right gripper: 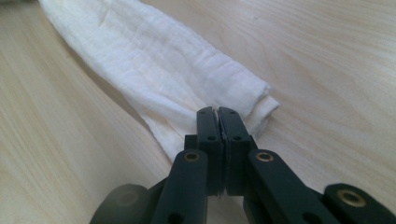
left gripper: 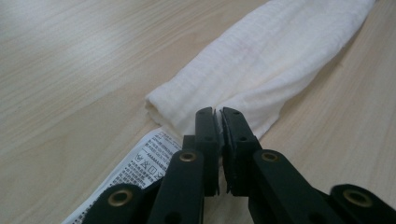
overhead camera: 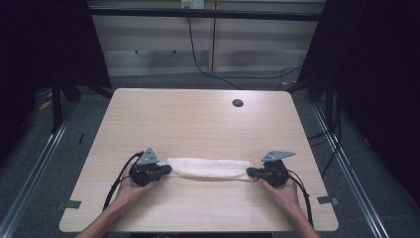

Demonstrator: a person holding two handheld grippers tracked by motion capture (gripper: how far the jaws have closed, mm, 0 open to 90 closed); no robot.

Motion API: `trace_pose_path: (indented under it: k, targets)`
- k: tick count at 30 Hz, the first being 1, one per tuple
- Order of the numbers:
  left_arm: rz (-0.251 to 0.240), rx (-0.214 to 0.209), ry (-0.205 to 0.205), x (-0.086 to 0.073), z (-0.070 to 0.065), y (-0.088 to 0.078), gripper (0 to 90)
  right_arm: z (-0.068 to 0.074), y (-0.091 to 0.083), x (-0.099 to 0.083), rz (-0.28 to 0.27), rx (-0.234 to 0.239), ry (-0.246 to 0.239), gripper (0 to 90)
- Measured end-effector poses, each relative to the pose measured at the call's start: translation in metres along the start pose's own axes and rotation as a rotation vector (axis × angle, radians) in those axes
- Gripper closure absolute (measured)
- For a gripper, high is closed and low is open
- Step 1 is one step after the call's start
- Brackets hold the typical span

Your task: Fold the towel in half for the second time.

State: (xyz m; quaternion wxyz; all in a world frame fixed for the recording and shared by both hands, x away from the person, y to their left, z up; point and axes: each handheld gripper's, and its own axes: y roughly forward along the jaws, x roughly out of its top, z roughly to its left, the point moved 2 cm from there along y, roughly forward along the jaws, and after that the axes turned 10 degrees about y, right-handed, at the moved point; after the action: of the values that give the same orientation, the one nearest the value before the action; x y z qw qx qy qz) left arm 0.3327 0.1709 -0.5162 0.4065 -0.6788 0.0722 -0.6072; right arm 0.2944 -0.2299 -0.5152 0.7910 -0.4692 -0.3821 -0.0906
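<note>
Wide wooden table (overhead camera: 198, 119) under the high view, a cable port (overhead camera: 237, 103) set into its far side, and the action sits along the near edge. Stretched left to right there lies a white cloth (overhead camera: 210, 167), folded or rolled into a long narrow band, flat on the wood between the two hands. The left gripper (overhead camera: 166, 169) is at the band's left end, the right gripper (overhead camera: 251, 173) at its right end. In the left gripper view the jaws stand together, pinched on the near lower edge of the cloth (left gripper: 261, 70), a thin sliver of fabric caught between them. Same story in the right gripper view: jaws pressed tight on a bottom layer of the cloth (right gripper: 159, 70), while the upper fold lies loose on top. Smallest item: a printed care label (left gripper: 140, 163) poking out beside the left jaws.

The risk, as I judge it: each grip has a thin edge, perhaps a single layer. Lift or pull apart unevenly and the loose fold could slide off and fall open, or the fabric slip free of one side.
</note>
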Motion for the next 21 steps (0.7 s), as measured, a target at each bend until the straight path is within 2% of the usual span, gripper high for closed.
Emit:
trace_pose_path:
  k: [4, 6, 12, 15, 17, 19, 21]
  targets:
    - [-0.014, -0.020, -0.014, 0.000, 0.001, -0.002, 83.9, -0.002, -0.001, 0.000, -0.017, 0.028, 0.024, 87.1]
    - [-0.023, -0.035, -0.023, 0.001, 0.001, -0.003, 82.2, -0.002, -0.003, 0.001, -0.032, 0.034, 0.028, 83.8]
    - [-0.076, -0.050, -0.041, 0.007, -0.006, -0.016, 70.5, 0.005, -0.018, 0.001, -0.089, 0.101, 0.056, 75.3]
    - [-0.117, -0.022, -0.044, 0.012, -0.010, -0.031, 66.5, 0.012, -0.030, 0.001, -0.128, 0.134, 0.073, 70.7]
    - [-0.143, -0.027, -0.064, 0.014, -0.011, -0.040, 60.1, 0.017, -0.039, 0.001, -0.158, 0.142, 0.077, 68.2]
    - [-0.144, -0.020, -0.086, 0.015, -0.010, -0.048, 53.1, 0.020, -0.049, 0.001, -0.190, 0.143, 0.079, 64.7]
    - [-0.132, 0.004, -0.116, 0.013, -0.008, -0.056, 47.1, 0.022, -0.057, 0.000, -0.219, 0.130, 0.094, 58.4]
